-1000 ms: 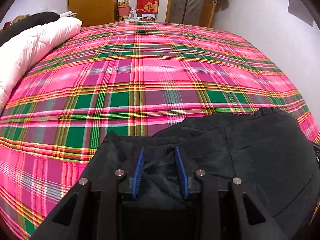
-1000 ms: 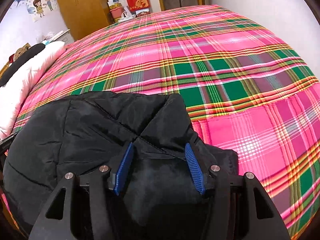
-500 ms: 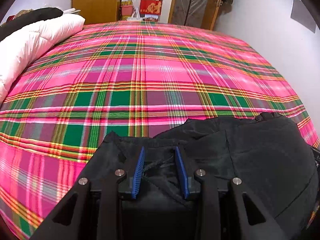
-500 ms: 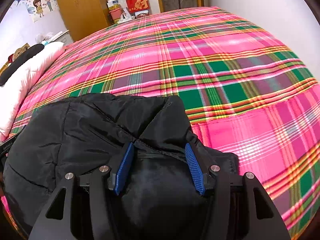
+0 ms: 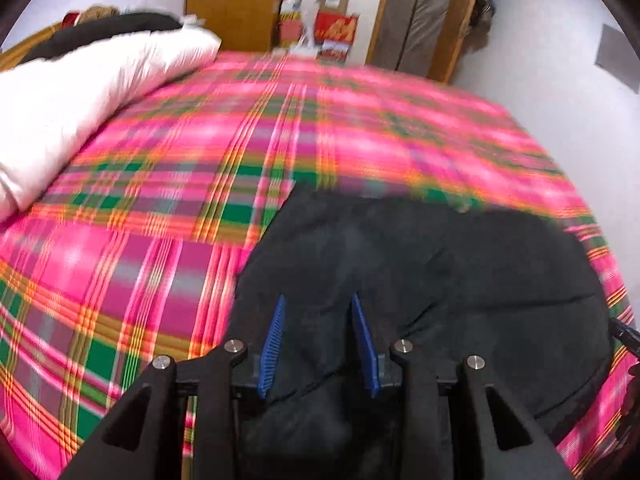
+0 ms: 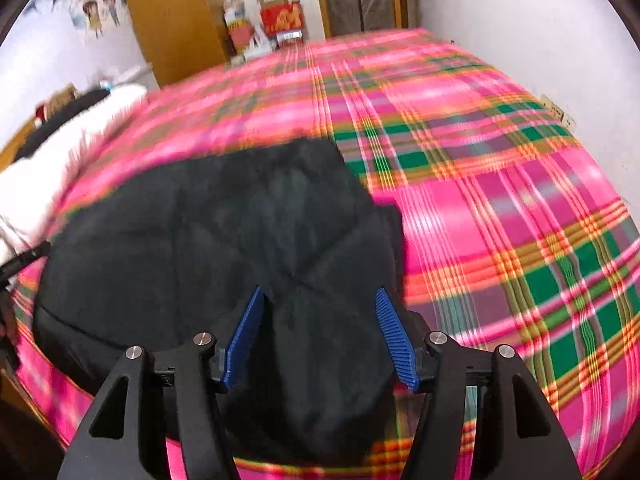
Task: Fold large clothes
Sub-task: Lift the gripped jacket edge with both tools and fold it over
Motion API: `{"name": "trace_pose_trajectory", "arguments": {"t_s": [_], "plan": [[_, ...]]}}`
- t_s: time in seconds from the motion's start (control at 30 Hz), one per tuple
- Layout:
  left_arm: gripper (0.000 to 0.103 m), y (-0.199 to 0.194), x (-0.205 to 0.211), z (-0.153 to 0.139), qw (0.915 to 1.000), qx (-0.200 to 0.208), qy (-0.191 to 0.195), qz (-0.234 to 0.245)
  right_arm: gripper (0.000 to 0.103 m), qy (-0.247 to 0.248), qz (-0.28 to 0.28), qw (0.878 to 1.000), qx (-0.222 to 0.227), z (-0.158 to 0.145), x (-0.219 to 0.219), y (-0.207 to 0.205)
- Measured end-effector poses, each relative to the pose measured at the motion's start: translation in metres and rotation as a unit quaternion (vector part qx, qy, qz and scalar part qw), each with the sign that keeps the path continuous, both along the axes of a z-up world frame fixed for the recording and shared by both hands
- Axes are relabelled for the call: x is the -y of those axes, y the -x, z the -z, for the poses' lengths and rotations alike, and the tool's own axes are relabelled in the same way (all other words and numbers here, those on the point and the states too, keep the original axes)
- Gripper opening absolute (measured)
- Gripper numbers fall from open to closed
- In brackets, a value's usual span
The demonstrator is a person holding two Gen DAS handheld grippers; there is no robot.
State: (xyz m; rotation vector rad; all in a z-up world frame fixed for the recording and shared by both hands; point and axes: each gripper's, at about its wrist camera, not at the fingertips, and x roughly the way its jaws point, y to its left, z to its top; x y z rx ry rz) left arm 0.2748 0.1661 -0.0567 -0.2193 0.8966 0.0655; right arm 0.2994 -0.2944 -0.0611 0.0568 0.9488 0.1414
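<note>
In the left wrist view a white duvet (image 5: 80, 92) fills the 10 o'clock area, with a dark garment (image 5: 104, 30) lying along its far edge. The pink, green and orange plaid bedspread (image 5: 168, 208) runs across the middle, its pattern smeared by motion blur. At 12 o'clock stands a wooden wardrobe (image 5: 234, 0), and just to its right a stack of red boxes (image 5: 334, 28) sits on the floor beside a brown door frame (image 5: 424, 16). The black quilted jacket (image 5: 440, 264) lies on the bedspread from centre toward 4 o'clock, bunched and puffy. The left gripper (image 5: 318, 322) sits at 6 o'clock with its blue pads a narrow gap apart and black cloth filling that gap; whether the pads actually pinch the cloth I cannot tell. In the right wrist view the duvet (image 6: 60, 168) shows at 9 o'clock, the wardrobe (image 6: 172, 16) at 11 o'clock and the red boxes (image 6: 280, 18) at 12 o'clock. The jacket (image 6: 224, 224) covers centre to 8 o'clock, and plaid bedspread (image 6: 500, 200) fills 3 o'clock. The right gripper (image 6: 320, 318) at 6 o'clock has its pads spread wider, with a fold of the jacket between them; contact cannot be made out.
</note>
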Motion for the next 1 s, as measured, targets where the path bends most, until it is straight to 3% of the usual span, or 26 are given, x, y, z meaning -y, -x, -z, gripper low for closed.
{"name": "trace_pose_trajectory", "arguments": {"t_s": [0.07,0.17,0.33,0.5,0.6,0.67,0.83,1.0], "plan": [[0.041,-0.003,-0.005,0.007,1.0,-0.004,0.001,-0.001,0.077,-0.018,0.021,0.999,-0.016,0.011,0.012,-0.009],[0.041,-0.002,-0.014,0.007,0.9998,-0.007,0.013,-0.013,0.078,-0.048,0.045,0.997,-0.035,0.018,0.026,-0.013],[0.041,0.025,-0.023,-0.003,0.9979,-0.001,0.063,-0.012,0.077,-0.053,0.038,0.997,-0.027,0.004,0.029,0.008],[0.044,0.03,-0.02,0.019,0.9976,-0.031,0.061,-0.005,0.077,-0.099,0.04,0.992,-0.069,0.025,0.041,0.005],[0.051,0.026,-0.026,0.03,0.9954,-0.038,0.086,-0.018,0.078,-0.109,0.03,0.99,-0.083,0.036,0.043,-0.006],[0.066,0.02,-0.029,0.038,0.9945,-0.042,0.091,-0.029,0.078,-0.104,0.022,0.991,-0.083,0.04,0.041,-0.011],[0.073,0.009,-0.04,0.064,0.9841,-0.051,0.162,-0.052,0.078,-0.122,0.013,0.988,-0.088,0.05,0.042,-0.022],[0.074,0.001,-0.035,0.069,0.9868,-0.043,0.151,-0.038,0.078,-0.132,-0.006,0.988,-0.083,0.058,0.041,-0.032]]}}
